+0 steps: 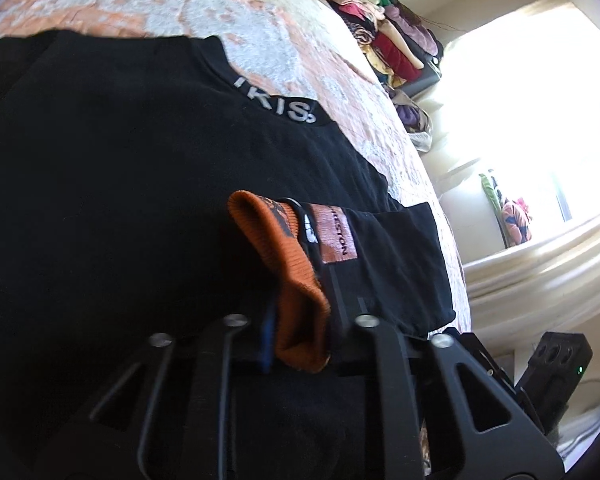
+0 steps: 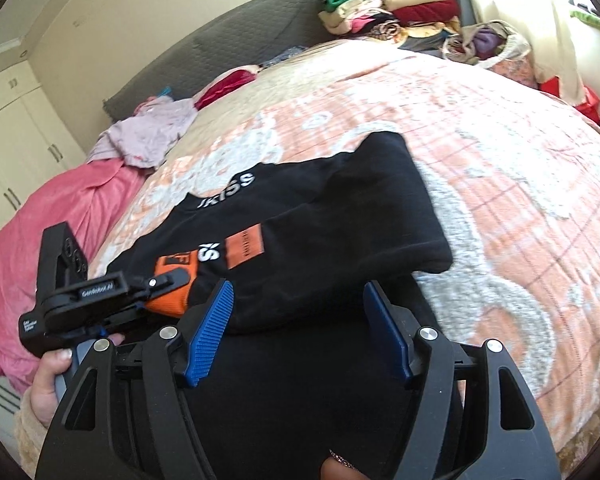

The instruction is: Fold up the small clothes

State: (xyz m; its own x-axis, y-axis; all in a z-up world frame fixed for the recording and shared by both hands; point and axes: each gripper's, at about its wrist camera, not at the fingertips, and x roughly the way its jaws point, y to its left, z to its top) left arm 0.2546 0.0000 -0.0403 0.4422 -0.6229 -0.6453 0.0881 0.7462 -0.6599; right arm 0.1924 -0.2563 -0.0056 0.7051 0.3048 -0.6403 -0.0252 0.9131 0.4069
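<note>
Your one black sweater [image 2: 300, 236] lies partly folded on the bed [image 2: 500, 184], its near edge hidden behind your claws; your left claw [image 1: 300, 280] pinches its orange cuff [image 1: 288, 264], fingertips buried in cloth; your right claw [image 2: 300, 328] hovers spread over the hem, both blue pads [image 2: 210, 332] bare; one clothes pile [image 2: 392, 8] sits beyond, blurred.

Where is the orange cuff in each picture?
Left wrist view: the orange cuff sits low in the middle, pinched in the left claw.
Right wrist view: it sits lower left, just left of the open right claw.
Shared landmark: the white lettering on the black shirt.
</note>
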